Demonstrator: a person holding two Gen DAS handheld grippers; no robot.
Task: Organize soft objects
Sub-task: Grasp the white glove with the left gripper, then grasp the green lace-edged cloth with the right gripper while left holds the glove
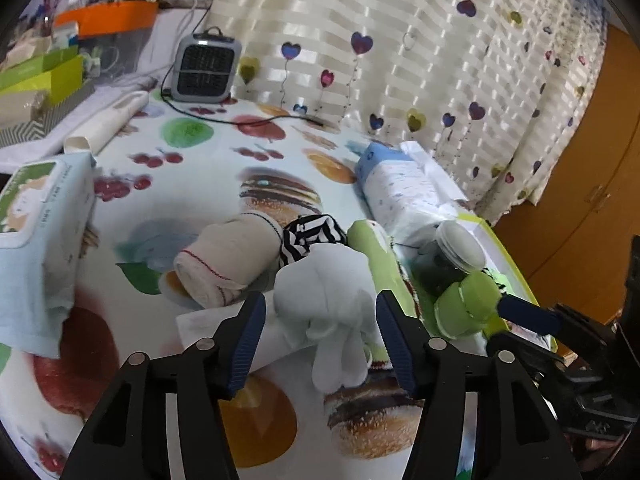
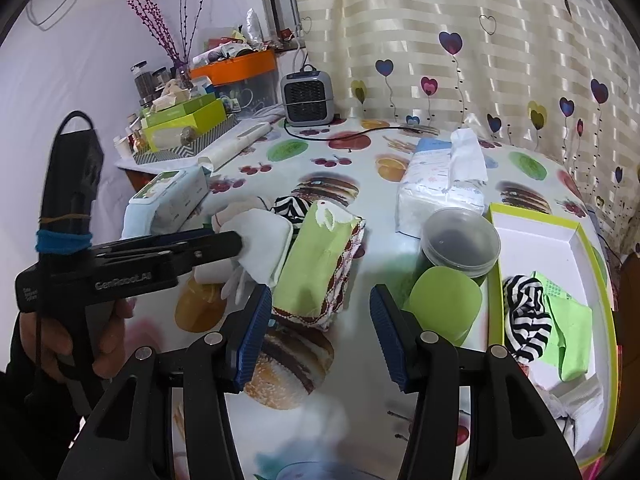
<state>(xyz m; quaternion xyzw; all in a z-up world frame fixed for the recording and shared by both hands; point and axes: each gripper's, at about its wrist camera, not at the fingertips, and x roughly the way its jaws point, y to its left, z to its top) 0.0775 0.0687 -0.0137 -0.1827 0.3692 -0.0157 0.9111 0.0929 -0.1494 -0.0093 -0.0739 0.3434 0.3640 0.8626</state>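
- between the blue pads of the left gripper (image 1: 320,338), at six o'clock of the left wrist view: a pale white glove (image 1: 328,300), bunched, lying on the fruit-print tablecloth (image 1: 160,200). jaws spread, pads clear of the cloth on both sides, so nothing grasped.
- just past the glove toward twelve: a rolled beige sock (image 1: 228,260) at eleven o'clock and a black-and-white striped bundle (image 1: 312,234) touching it.
- at two o'clock of the glove: a folded green cloth (image 1: 380,256), then a dark lidded jar (image 1: 448,256) and a green roll (image 1: 466,306) against one pad of the right gripper (image 2: 320,338).
- right gripper fingers parted too, only bare table between them; whether anything is really held, cannot tell for sure.
- at three o'clock of the right wrist view: an open green-edged box (image 2: 536,236) already holding a striped piece and a green one, probably the sorting spot.
- farther out at twelve: a tissue pack (image 2: 440,184), a small grey heater (image 2: 308,98) by the heart curtain.
- risk: closing on loose glove fingers alone, then slipping out on the lift.
- risk: crowded pile, so dragging the sock or striped bundle along.
- risk: both tools close together; a swing toward the box could knock the jar.
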